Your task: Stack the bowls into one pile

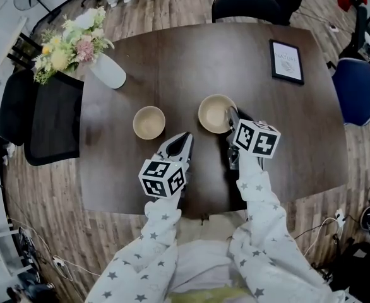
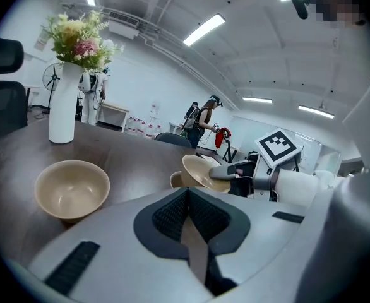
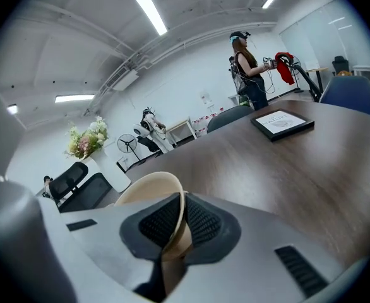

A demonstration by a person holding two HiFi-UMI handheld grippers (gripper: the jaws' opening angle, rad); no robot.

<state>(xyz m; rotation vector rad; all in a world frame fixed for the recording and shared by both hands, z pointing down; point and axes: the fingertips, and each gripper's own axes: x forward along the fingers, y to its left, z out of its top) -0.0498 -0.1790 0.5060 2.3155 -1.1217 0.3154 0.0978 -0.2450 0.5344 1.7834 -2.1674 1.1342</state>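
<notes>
My right claw (image 1: pixel 231 116) pinches the tan bowl (image 1: pixel 214 112) by its rim over the dark wood bench (image 1: pixel 185 62). My left claw (image 1: pixel 184 139), pressed together and empty, has the second bowl (image 1: pixel 149 122) just ahead, plank floor (image 1: pixel 160 5) all round.

We're in an office meeting room here: a big dark-brown oval wooden conference table (image 1: pixel 172 62) on pale wood-plank flooring (image 1: pixel 166 5), black mesh-backed office chairs (image 1: pixel 46 118) pulled up, a blue padded chair (image 1: pixel 355 90) off to the side. Overhead, long white strip lights (image 3: pixel 150 11) on a bare white ceiling. Grey cables (image 1: pixel 59 264) trail across the floor, and there's a pedestal fan (image 3: pixel 127 145) by the wall.
</notes>
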